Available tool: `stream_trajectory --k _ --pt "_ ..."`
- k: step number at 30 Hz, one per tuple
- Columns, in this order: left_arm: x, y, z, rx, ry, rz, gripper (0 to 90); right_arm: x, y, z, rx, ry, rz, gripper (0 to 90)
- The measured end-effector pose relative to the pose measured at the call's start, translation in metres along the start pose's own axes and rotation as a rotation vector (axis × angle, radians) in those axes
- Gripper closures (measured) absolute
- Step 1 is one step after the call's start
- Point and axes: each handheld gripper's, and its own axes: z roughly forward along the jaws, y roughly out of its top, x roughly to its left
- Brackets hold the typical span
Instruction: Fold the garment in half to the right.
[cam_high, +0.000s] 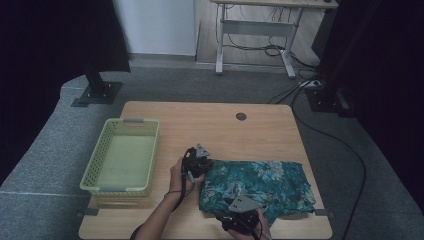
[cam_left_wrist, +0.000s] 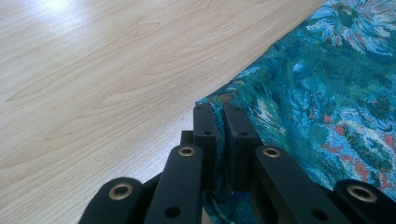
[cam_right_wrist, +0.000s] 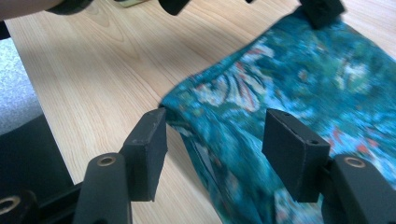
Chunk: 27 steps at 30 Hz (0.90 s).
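1. Pale wood-grain bench (cam_high: 210, 125) carries everything, with grey carpet around it and a second desk (cam_high: 260, 20) far behind.
2. Left claw (cam_left_wrist: 220, 122): its jaws are pinched nearly together on the corner of the teal floral cloth (cam_left_wrist: 327, 93), which spreads away to that claw's right; bare wood lies to its left.
3. Right claw (cam_right_wrist: 212, 149): its jaws stand wide apart, straddling a raised fold at the cloth's near edge without pressing it.
4. Risk, as I judge it: the left claw holds only a thin bite of the corner, so a quick lift could pull the fabric free. If the right claw closes off-centre it may catch one layer alone, and the fold would open unevenly.
5. A green basket (cam_high: 122, 157) sits well off to the left claw's outer side; dragged cloth could snag its rim.
6. From the high view comes the basket, the cloth's full folded outline and both hands; the two gripper views add what it cannot resolve, namely how each pair of jaws stands.
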Motion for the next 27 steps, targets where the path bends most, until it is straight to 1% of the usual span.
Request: stream_trajectory --k 5,6,7,12,15,16,19,20,22,27 --pt "0.0 0.0 -0.001 0.003 -0.001 0.004 84.6 0.002 0.005 0.013 0.013 0.007 0.007 39.6" --pt "0.0 0.0 -0.001 0.003 -0.001 0.004 84.6 0.002 0.005 0.013 0.013 0.007 0.007 39.6" --pt "0.0 -0.001 -0.001 0.001 -0.001 0.003 84.5 0.003 0.007 0.017 0.018 0.017 0.008 39.6" --pt "0.0 -0.002 0.0 0.001 -0.003 0.001 84.3 0.007 0.008 0.022 0.032 0.029 -0.005 39.6" --pt "0.0 -0.003 0.0 0.003 -0.004 -0.002 84.4 0.008 0.01 0.031 0.06 0.049 -0.001 39.5" --pt "0.0 -0.003 0.0 0.003 -0.004 -0.002 84.4 0.008 0.01 0.031 0.06 0.049 -0.001 39.5" --pt "-0.001 -0.003 0.001 0.004 -0.006 -0.001 84.4 0.009 0.012 0.039 0.083 0.058 -0.006 39.0" --pt "-0.001 -0.003 0.002 0.007 -0.01 -0.001 84.4 0.011 0.013 0.045 0.098 0.056 -0.016 38.6" --pt "-0.002 -0.003 0.002 0.005 -0.014 -0.004 84.3 0.013 0.014 0.05 0.114 0.049 -0.025 38.5" --pt "-0.002 -0.005 0.002 0.003 -0.02 -0.005 84.3 0.016 0.013 0.064 0.16 0.008 -0.039 38.2"
